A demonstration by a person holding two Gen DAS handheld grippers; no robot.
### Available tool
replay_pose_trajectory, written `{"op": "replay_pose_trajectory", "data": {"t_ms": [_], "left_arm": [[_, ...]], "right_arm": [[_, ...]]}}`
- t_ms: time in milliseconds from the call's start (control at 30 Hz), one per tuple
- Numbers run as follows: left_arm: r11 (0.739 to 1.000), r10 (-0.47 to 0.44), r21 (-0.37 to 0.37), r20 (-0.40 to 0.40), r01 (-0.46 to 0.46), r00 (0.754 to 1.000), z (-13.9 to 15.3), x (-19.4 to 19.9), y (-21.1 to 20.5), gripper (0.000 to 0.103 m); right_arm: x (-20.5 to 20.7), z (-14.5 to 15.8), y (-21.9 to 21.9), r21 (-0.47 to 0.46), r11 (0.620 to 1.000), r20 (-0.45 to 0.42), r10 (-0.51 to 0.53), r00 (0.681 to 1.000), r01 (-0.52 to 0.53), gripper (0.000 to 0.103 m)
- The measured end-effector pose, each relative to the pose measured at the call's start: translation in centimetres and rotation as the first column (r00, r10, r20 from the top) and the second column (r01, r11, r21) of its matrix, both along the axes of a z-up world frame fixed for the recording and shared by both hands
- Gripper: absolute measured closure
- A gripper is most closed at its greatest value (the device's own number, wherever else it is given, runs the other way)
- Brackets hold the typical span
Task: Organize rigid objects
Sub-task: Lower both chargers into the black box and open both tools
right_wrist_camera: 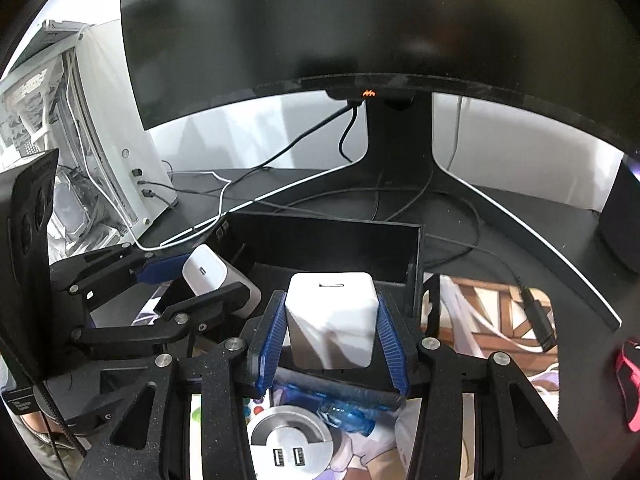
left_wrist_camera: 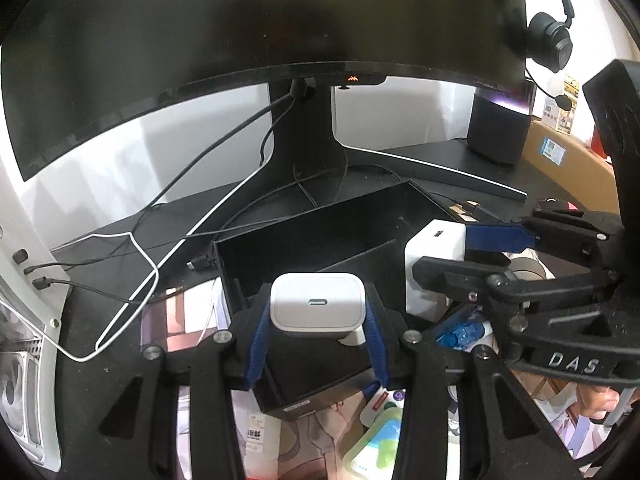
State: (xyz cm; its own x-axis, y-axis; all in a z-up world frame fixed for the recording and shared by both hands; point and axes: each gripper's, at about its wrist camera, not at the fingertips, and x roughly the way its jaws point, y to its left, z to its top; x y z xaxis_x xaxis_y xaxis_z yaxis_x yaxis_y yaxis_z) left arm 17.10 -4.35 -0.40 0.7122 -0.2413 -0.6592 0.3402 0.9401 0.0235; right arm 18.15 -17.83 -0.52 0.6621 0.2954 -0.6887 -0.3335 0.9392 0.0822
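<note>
Gripping a rounded white charger (left_wrist_camera: 318, 306), the left tongs (left_wrist_camera: 318, 320) press their blue pads (left_wrist_camera: 258, 340) against its two sides above the black divided box (left_wrist_camera: 320, 236). The right tongs (right_wrist_camera: 332, 328) likewise clamp a squarer white adapter (right_wrist_camera: 332, 318) between blue pads (right_wrist_camera: 390, 340), held over the same box's near right end. Both hover just beside each other above the dark surface (left_wrist_camera: 120, 248), in front of the monitor (left_wrist_camera: 240, 40) stand, with cables (left_wrist_camera: 132, 264) trailing left.

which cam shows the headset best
Left wrist: the headset hangs in plain sight at the monitor's right edge, earcup and mic boom visible. The right wrist view does not show it at all.
</note>
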Motion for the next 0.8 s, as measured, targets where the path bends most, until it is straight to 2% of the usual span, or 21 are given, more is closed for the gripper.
{"op": "replay_pose_trajectory", "data": {"t_ms": [267, 400, 733, 767, 800], "left_arm": [[1.000, -0.002, 0.002, -0.025, 0.002, 1.000, -0.5, 0.2, 0.1, 0.062], [1.000, -0.001, 0.011, 0.002, 0.001, 1.000, -0.2, -0.2, 0.0, 0.062], [0.999, -0.007, -0.043, 0.040, 0.009, 0.999, 1.8, -2.9, 0.6, 0.059], [0.999, -0.012, -0.047, 0.050, 0.015, 0.999, 2.2, -3.5, 0.6, 0.057], [0.999, -0.015, -0.047, 0.057, 0.018, 0.998, 2.5, -3.9, 0.5, 0.050]], "right_arm": [[-0.1, -0.6, 0.2, -0.015, 1.000, -0.021, -0.006, 1.000, 0.006, 0.058], [-0.1, -0.7, 0.2, -0.011, 1.000, -0.018, -0.006, 1.000, 0.006, 0.058], [-2.5, 1.5, -0.2, 0.000, 1.000, 0.031, 0.005, 1.000, -0.005, 0.058], [-2.8, 1.8, -0.3, -0.001, 1.000, 0.035, 0.007, 0.999, -0.007, 0.058], [-3.2, 2.1, -0.4, 0.001, 1.000, 0.041, 0.009, 0.999, -0.009, 0.058]]}}
